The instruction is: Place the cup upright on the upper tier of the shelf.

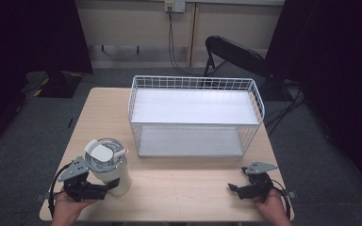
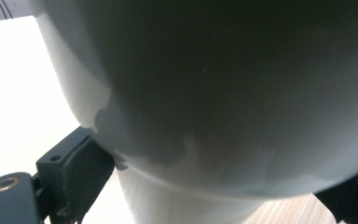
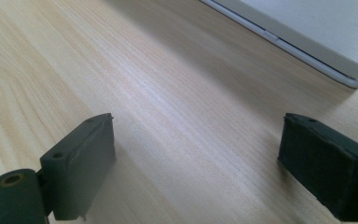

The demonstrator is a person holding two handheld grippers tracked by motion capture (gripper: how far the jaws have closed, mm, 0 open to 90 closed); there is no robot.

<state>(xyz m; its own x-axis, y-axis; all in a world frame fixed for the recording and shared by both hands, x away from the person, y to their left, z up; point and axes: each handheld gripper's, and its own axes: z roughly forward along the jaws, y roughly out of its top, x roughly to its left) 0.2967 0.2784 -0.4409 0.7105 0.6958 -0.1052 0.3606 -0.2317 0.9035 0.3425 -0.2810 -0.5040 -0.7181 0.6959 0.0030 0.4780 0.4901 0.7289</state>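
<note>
High view: white tumbler [image 1: 107, 167] clamped by left gripper [image 1: 104, 184], near left; right gripper [image 1: 236, 188] spread, idle. Tumbler best kept upright when lifted toward wire basket [image 1: 257, 96].

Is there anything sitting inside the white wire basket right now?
No, the white wire basket shows bare shelves on both levels in the high view, and the tumbler stands outside it on the table, at the left gripper.

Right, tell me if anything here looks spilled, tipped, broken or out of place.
Nothing stands out. The tumbler stands upright with its lid on, between the jaws of the left tool. The wire rack sits square on the table, and the right tool is open near the edge.
</note>
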